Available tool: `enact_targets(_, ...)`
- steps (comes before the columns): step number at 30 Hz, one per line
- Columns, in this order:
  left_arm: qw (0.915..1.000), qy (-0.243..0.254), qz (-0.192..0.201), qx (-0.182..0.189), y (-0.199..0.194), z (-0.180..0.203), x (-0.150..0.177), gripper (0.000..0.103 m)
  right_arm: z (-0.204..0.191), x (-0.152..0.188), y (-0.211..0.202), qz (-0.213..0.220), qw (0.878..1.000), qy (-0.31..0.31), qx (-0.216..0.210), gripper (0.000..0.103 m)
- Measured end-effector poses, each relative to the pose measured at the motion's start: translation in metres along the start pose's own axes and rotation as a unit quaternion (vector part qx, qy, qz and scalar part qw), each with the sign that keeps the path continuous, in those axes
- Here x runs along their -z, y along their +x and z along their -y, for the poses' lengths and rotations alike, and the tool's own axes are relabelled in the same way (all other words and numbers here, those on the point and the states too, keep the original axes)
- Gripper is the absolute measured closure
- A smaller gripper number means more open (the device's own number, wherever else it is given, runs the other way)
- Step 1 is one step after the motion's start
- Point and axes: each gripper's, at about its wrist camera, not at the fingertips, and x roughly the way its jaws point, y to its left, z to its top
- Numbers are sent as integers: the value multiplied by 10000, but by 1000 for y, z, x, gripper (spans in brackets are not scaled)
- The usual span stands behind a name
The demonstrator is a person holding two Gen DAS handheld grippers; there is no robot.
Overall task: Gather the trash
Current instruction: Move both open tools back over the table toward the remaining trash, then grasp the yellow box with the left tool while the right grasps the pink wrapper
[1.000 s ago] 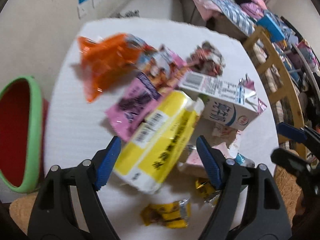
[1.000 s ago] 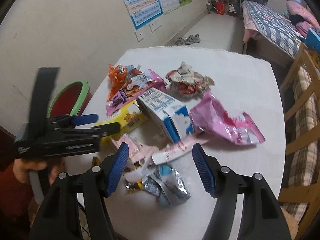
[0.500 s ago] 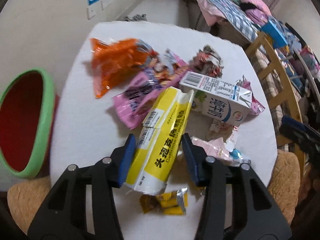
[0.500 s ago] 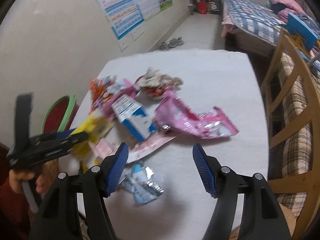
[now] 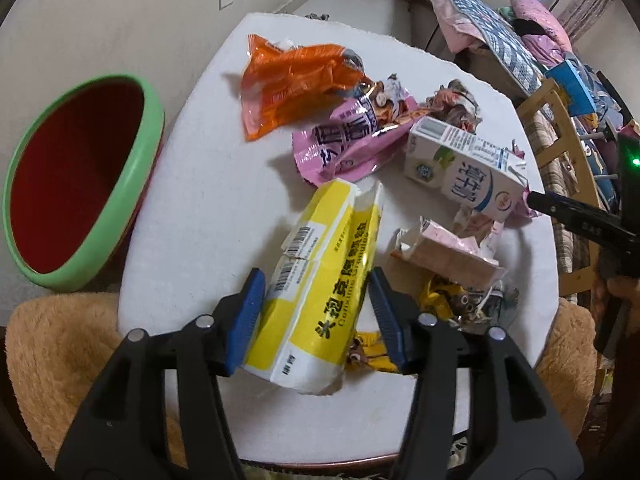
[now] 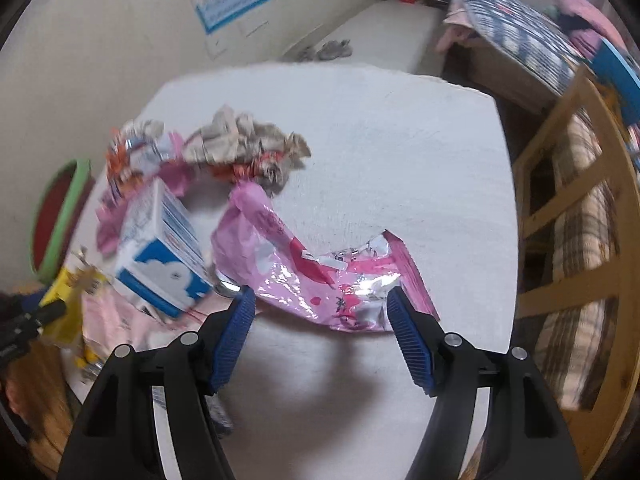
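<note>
A long yellow and white box (image 5: 332, 232) sits between the blue pads of my left gripper (image 5: 316, 276). The pads press its sides and its near end hangs above the white table (image 5: 208, 184), though the jaws are opening slightly. A red bin with a green rim (image 5: 132, 184) stands left of the table. My right gripper (image 6: 320, 294) stands open just above the near edge of a shiny pink wrapper (image 6: 280, 240), not touching it. A white and blue milk carton (image 6: 160, 248) lies to its left.
An orange wrapper (image 5: 292, 84), a pink-purple bag (image 5: 348, 144), a crumpled wrapper (image 6: 244, 144) and small yellow scraps (image 5: 440, 292) lie on the table. A wooden chair (image 6: 568, 220) stands on the right. A fluffy tan cushion (image 5: 52, 344) sits below the near table edge.
My left gripper closed on the yellow box and drew it away from the pile, nearer the bin. My right gripper swung right and sank over the pink wrapper.
</note>
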Motion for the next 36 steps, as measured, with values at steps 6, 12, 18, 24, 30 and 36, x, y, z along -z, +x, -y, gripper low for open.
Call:
enact_targets(6,9999,58,-80,58,4,1,2,48,2,1,16,-171,9993,-189,-271,51)
enact_targets(12,9999,78,-113,90,7,3,5,33,1,8,17,-302,9978,-53,-592,83)
enact_targets(18,9999,64,-133,63,9,2,4,32,4,10,-3,-66,9980,-20,-635,53)
enact_targets(24,9998,-106,-166,39,12,-6,6,32,2,-4,-10,162,9989,-322,-286,48)
enact_targets(30,9997,-214,-117,90,6,-14,13,32,-9,-16,25,-73,9982,-595,30,34)
enact_targets(36,9993,-343,-91,99,5,-22,13,32,-4,-19,40,-252,9994,-151,-205,80)
